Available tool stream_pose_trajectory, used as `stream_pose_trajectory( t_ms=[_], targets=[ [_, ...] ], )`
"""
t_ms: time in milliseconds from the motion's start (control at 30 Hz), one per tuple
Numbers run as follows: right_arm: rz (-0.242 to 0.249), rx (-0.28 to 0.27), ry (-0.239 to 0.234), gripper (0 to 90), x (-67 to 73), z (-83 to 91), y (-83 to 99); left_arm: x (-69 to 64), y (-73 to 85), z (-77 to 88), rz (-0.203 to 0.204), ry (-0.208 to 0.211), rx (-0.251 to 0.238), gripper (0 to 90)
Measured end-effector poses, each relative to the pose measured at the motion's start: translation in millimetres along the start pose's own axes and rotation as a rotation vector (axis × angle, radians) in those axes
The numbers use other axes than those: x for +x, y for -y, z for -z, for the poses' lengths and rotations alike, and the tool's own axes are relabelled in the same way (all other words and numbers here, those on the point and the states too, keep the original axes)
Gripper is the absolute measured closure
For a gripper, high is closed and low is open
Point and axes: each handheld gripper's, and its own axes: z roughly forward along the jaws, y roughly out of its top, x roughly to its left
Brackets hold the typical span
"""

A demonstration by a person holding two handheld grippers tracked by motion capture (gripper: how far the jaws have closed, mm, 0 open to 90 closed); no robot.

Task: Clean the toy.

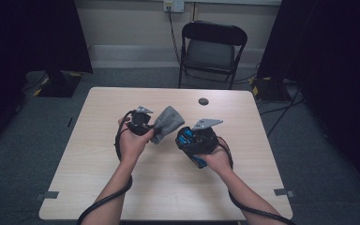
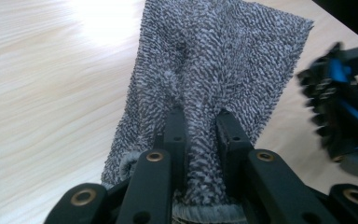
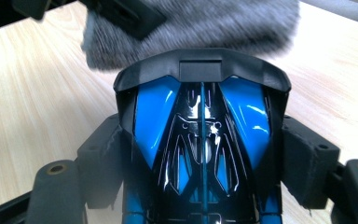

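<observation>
Right gripper view: right tool [image 3: 200, 154] clamps toy car [image 3: 200, 121] lengthwise, nose toward cloth [image 2: 214, 70] pinched by left tool [image 2: 200, 140].

Toy car [image 3: 200, 140] cut off below; cloth [image 3: 205, 23] blurred.

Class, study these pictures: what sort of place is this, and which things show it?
Probably a recording room or lab, not a home: a pale wooden table on grey carpet, black curtains at both sides, a black folding chair and cables trailing to a wall socket.

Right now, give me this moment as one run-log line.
left claw: shut on grey cloth | right claw: shut on blue-black toy car | both held above table | cloth beside car
</observation>
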Motion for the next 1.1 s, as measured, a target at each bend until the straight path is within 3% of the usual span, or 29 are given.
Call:
stream_pose_trajectory(
  t_ms=[233,467,1100],
  targets=[
    [-0.001,-0.007,0.03,25.3,3.0,2.1,-2.0,-29.2,-7.8,-12.0,-0.082,0.076,0.034,77.4],
    [-0.017,0.007,0.057,25.3,-8.4,5.4,3.8,-38.7,-11.6,-6.8,-0.161,0.105,0.017,77.5],
    [-0.036,0.032,0.121,25.3,-26.1,10.6,4.9,-38.8,4.8,0.6,-0.161,0.215,-0.006,77.7]
  ],
)
